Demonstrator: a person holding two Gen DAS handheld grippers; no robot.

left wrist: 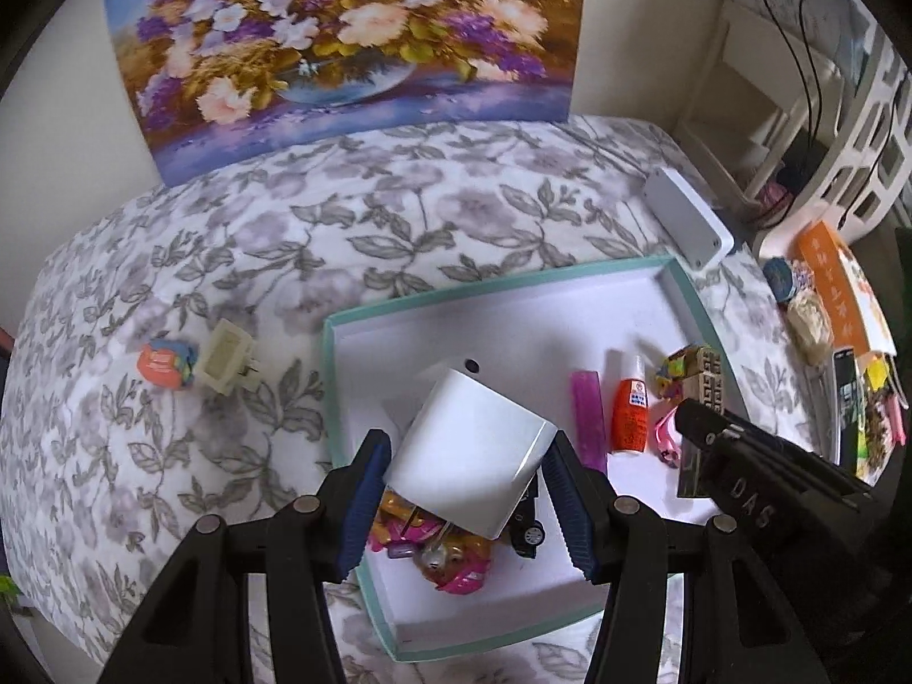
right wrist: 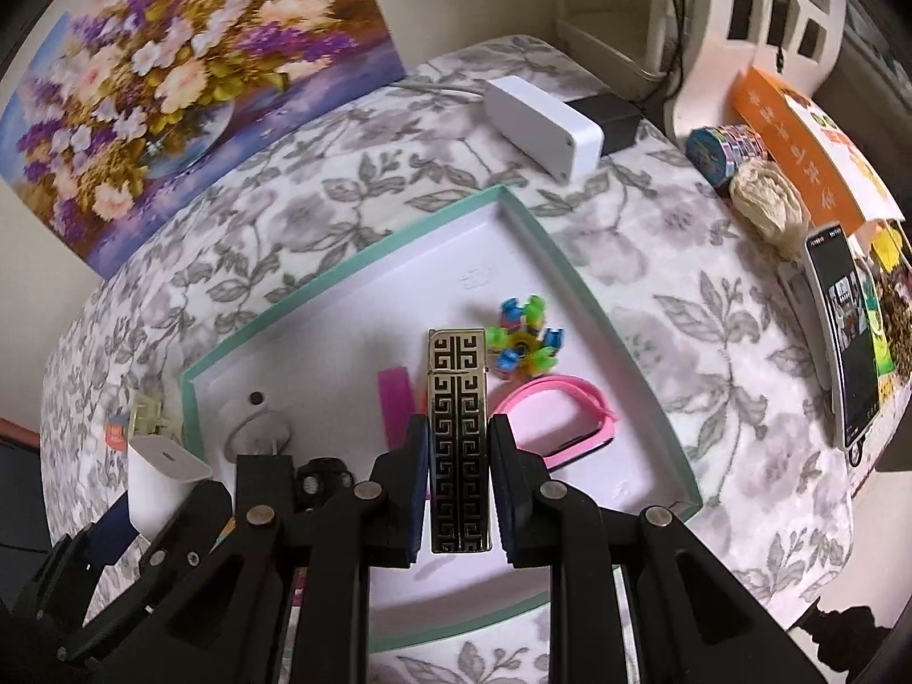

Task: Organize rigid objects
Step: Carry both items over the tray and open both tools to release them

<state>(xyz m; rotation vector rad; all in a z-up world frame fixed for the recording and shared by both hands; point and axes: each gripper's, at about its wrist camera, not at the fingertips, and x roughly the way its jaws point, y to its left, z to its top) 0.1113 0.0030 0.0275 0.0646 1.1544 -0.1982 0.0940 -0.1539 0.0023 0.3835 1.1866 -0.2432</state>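
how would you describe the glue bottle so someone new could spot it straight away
Find the shallow teal-rimmed tray on the floral cloth. Toward its right side, a small bottle lies beside a flat purple strip. It alone has an orange body and white cap.

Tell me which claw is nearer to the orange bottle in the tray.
Right. The right claw, holding the patterned lighter, sits just beside the orange bottle. The left claw, gripping the white charger, is farther off, across the purple strip.
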